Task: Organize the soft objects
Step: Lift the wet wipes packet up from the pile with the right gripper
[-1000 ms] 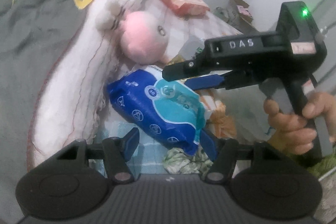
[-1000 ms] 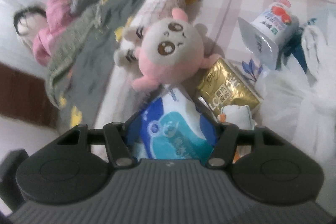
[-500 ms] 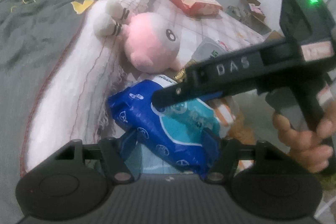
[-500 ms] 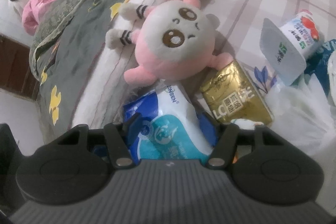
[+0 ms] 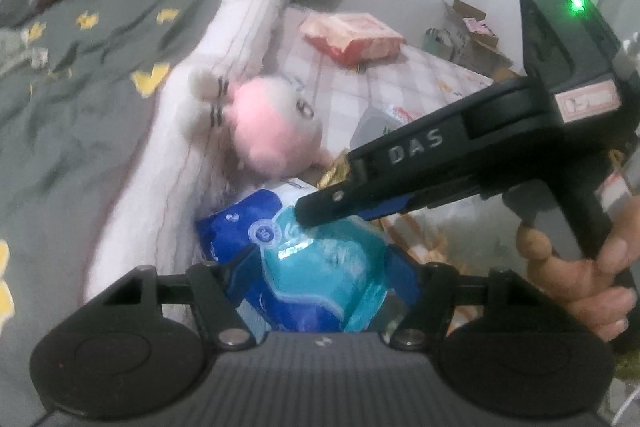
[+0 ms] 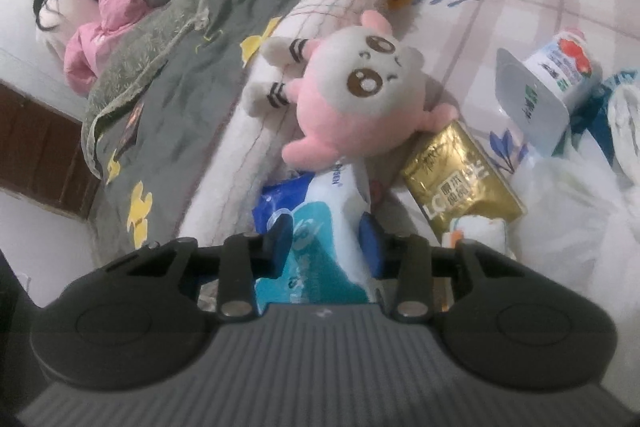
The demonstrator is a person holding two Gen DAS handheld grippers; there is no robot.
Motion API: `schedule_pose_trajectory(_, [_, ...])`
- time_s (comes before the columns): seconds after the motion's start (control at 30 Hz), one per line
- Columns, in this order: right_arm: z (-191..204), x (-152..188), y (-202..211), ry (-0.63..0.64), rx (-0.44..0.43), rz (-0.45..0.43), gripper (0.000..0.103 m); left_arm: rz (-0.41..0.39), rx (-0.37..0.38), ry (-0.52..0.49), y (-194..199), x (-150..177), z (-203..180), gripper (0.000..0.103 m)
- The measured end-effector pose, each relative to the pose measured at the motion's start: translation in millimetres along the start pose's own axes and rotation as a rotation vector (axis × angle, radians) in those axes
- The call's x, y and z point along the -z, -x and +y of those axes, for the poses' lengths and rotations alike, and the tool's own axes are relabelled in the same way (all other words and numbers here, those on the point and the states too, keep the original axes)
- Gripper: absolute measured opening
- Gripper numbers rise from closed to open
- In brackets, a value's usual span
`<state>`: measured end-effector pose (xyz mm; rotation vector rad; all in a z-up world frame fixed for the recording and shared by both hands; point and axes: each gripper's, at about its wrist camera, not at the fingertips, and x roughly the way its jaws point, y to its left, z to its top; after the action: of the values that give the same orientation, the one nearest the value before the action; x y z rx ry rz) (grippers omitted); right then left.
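From the left wrist view, the left gripper (image 5: 320, 267) is reaching down over a blue pack (image 5: 316, 267) of tissues that is lying on the checked sheet (image 5: 404, 83). Its two blue fingers (image 5: 404, 275) are standing on either side of the pack, and they seem to be touching it, but I cannot tell if they are really pressing. The right gripper (image 5: 316, 215) is coming in from the right side, held by a hand (image 5: 584, 279), and its tip is sitting on the top of the same pack. A pink plush (image 5: 272, 131) is lying just behind the pack, against a white rolled blanket (image 5: 224, 75). A red snack bag (image 5: 352, 35) is lying farther back on the sheet.

From the right wrist view, the right gripper (image 6: 326, 241) has just been closing its jaws, and now the fingers (image 6: 280, 235) are squeezing the blue pack (image 6: 320, 227) between them; the wrapper is bulging above them. The plush (image 6: 360, 99) is resting just beyond the pack, touching its far end. A gold pouch (image 6: 460, 179) is lying beside the pack on the right, and a yogurt cup (image 6: 548, 83) is lying on its side beyond it. A white plastic bag (image 6: 568, 211) is lying at the right edge.
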<state>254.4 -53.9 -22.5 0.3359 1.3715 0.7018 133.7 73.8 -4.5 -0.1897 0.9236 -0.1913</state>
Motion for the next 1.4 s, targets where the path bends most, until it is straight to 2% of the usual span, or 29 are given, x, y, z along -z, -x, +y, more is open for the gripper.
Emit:
schedule_pose_trajectory(0.13, [-6, 4, -4, -0.009, 0.037, 0.022, 0.033, 0.025, -0.017, -0.009, 1, 9, 5, 0.070])
schedule_pose_trajectory(0.27, [-4, 6, -8, 0.005, 0.065, 0.049, 0.035, 0.088, -0.032, -0.002, -11, 11, 11, 0.071])
schedule_pose_trajectory(0.33, [-4, 6, -13, 0.001, 0.080, 0.070, 0.045, 0.106, -0.013, 0.013, -16, 11, 14, 0.073])
schedule_pose_trajectory(0.4, [-5, 6, -18, -0.001, 0.080, 0.084, 0.050, 0.120, 0.003, 0.028, -24, 8, 18, 0.073])
schedule_pose_trajectory(0.53, [-1, 2, -26, 0.006, 0.078, 0.101, 0.055, 0.130, 0.017, 0.048, -34, 4, 23, 0.075])
schedule_pose_trajectory(0.67, [4, 0, -30, 0.035, 0.085, 0.096, 0.056, 0.119, 0.002, 0.042, -34, 1, 21, 0.074])
schedule_pose_trajectory(0.83, [6, 4, -24, 0.031, 0.070, 0.073, 0.051, 0.091, -0.016, 0.030, -25, -2, 15, 0.073])
schedule_pose_trajectory(1.0, [14, 9, -4, 0.033, 0.035, 0.032, 0.050, 0.043, -0.033, 0.000, -3, -7, 6, 0.073])
schedule_pose_trajectory(1.17, [21, 14, 29, 0.034, -0.023, -0.040, 0.050, -0.041, -0.052, -0.042, 29, -17, -13, 0.073])
schedule_pose_trajectory(1.3, [22, 16, 65, 0.036, -0.046, -0.117, 0.050, -0.097, -0.051, -0.102, 47, -28, -41, 0.073])
schedule_pose_trajectory(1.4, [9, 19, 100, 0.015, -0.056, -0.190, 0.050, -0.129, -0.036, -0.176, 53, -38, -76, 0.073])
